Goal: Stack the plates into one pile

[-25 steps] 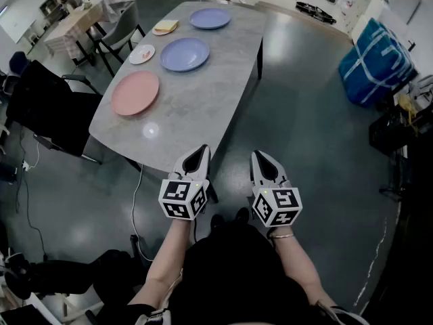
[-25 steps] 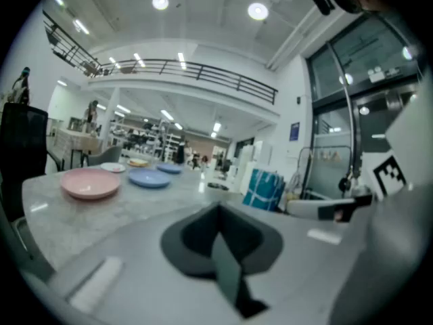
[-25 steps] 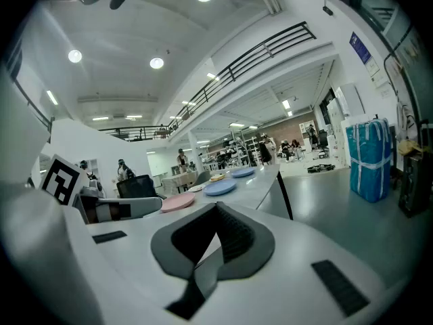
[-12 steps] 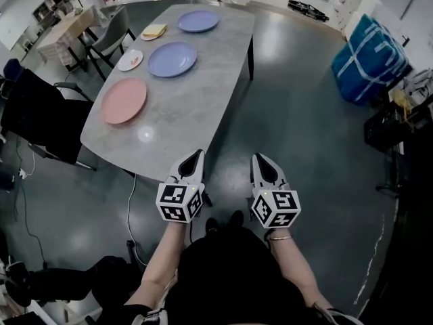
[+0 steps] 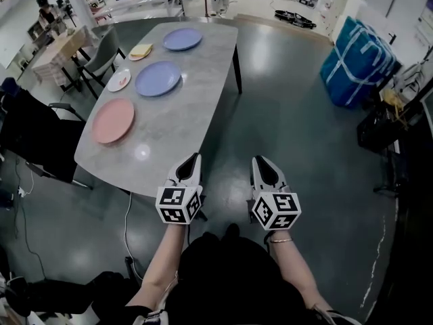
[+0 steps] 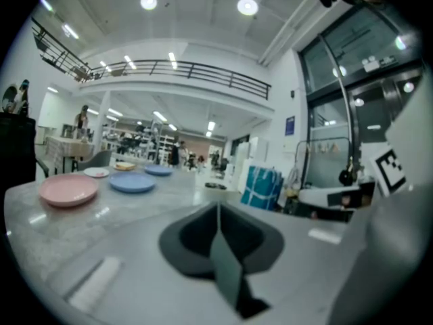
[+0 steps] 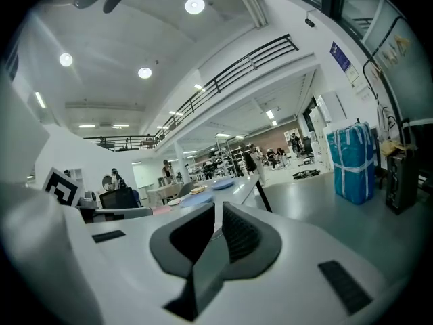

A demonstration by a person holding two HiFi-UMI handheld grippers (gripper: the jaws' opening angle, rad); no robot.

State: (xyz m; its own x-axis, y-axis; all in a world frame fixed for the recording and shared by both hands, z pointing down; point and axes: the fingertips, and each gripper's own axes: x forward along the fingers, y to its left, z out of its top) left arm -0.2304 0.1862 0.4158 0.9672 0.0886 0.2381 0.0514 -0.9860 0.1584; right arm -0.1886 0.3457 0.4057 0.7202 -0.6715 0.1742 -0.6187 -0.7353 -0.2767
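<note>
Both are pinched closed on nothing, my left claw (image 5: 192, 160) and right claw (image 5: 260, 162), hanging at the near edge of the table (image 5: 196, 100). The pink plate (image 5: 113, 121) lies by the left edge, the blue plate (image 5: 157, 78) past it, the small white plate (image 5: 119, 80) beside that and the second blue plate (image 5: 182, 38) at the far end, all apart. My worry: go in closed like this and I'd shove a plate across the slick top, maybe off the left edge.

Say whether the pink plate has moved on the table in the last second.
No. The pink plate keeps its spot by the left edge of the table; only the view shifted.
</note>
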